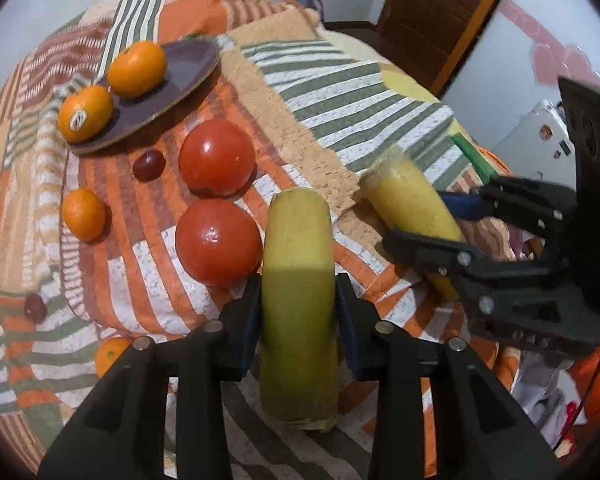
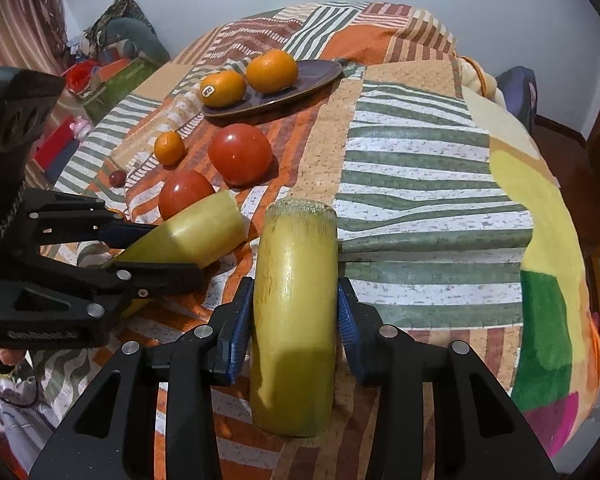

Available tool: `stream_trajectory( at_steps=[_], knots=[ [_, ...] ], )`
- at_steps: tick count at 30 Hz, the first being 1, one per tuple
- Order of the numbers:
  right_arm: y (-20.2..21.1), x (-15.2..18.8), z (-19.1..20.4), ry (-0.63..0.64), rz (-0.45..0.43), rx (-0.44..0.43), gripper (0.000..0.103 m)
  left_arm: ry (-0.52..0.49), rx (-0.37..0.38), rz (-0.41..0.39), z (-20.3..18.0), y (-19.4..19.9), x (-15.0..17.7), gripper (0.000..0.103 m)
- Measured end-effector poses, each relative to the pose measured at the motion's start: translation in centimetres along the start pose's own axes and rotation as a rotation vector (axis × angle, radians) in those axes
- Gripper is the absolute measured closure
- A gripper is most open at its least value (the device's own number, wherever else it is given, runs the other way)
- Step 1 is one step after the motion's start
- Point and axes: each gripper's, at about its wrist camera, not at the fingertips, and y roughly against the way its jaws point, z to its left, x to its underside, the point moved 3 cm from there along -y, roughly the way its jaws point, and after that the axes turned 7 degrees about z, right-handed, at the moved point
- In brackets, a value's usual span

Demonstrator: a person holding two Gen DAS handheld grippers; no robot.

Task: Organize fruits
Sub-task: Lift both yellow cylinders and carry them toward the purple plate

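My left gripper is shut on a yellow-green sugarcane piece held above the patchwork bedspread. My right gripper is shut on a second yellow sugarcane piece; it shows at the right of the left wrist view. The left-held piece shows in the right wrist view. A dark oval plate holds two oranges. Two tomatoes, a small orange and a dark red grape lie on the bedspread.
Another grape and an orange lie near the left gripper. A wooden door stands at the back right. Boxes and clutter sit on the floor left of the bed. Striped bedspread stretches right.
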Motion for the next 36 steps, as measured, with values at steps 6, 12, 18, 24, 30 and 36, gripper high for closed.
stream_trajectory(
  at_steps=[6,12,18,24,30,36],
  knots=[
    [2.0,-1.0,-0.3,-0.013,-0.066,0.013,0.067,-0.009,-0.016,-0.051,-0.1,2.3,0.6,0.068],
    [3.8,-3.0,-0.4,-0.020,-0.134,0.012,0.067,0.033,-0.018,-0.129,1.1,5.0,-0.1,0.069],
    [4.6,-5.7,0.2,0.003,-0.176,0.011,0.068,0.065,-0.022,-0.205,2.8,7.7,-1.1,0.069],
    [4.3,-8.7,1.2,0.033,-0.198,-0.008,0.068,0.114,-0.044,-0.251,5.6,8.8,-2.7,0.069],
    [2.3,-11.8,2.4,0.068,-0.181,-0.029,0.068,0.168,-0.067,-0.272,9.1,8.8,-4.7,0.069],
    [-0.6,-14.5,2.8,0.069,-0.153,-0.068,0.068,0.199,-0.095,-0.269,12.3,7.6,-7.2,0.069]
  ],
)
